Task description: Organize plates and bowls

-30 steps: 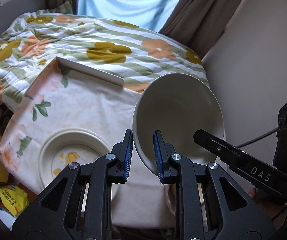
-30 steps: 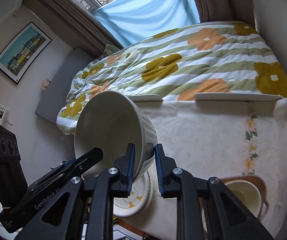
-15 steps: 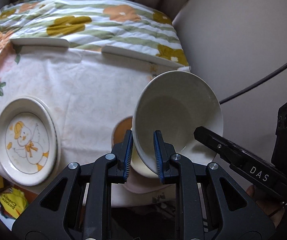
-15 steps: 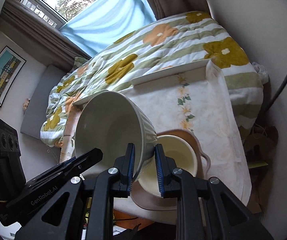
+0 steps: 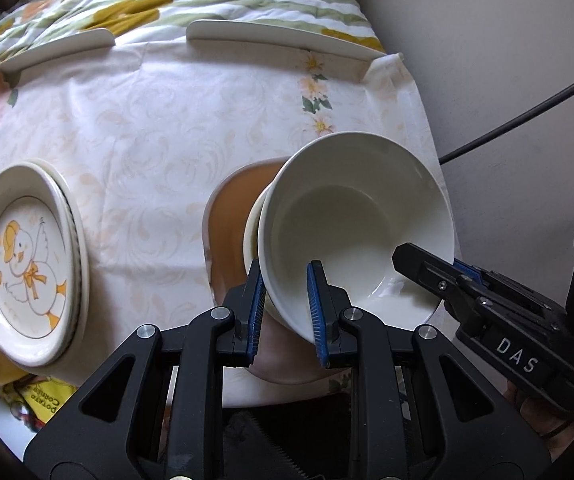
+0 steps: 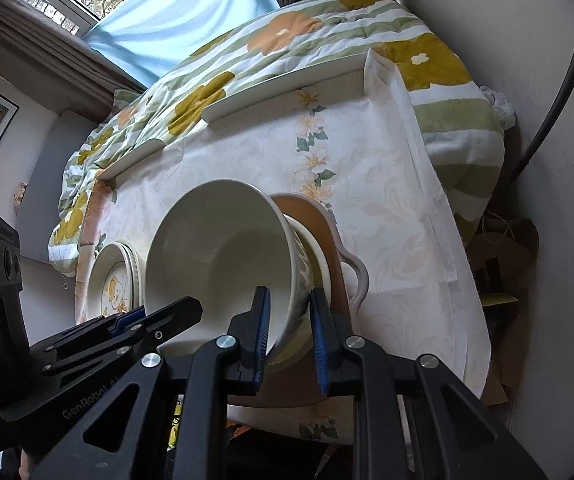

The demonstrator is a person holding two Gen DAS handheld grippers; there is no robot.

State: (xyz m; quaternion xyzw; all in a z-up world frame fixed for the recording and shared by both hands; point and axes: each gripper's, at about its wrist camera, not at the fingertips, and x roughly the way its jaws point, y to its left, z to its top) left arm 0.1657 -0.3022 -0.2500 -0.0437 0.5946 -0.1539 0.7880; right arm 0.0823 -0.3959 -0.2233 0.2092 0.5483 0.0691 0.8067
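The cloth-covered table carries a stack of duck plates at its left. A tan plate is mostly hidden under the tilted cream bowl, which covers a second bowl. Left gripper and right gripper each pinch its rim, nearly closed.

A bowl sits tilted over a second bowl that stands on a handled plate, near the table's right front corner. A stack of plates lies well apart at the left edge. Behind the table spreads a quilt.
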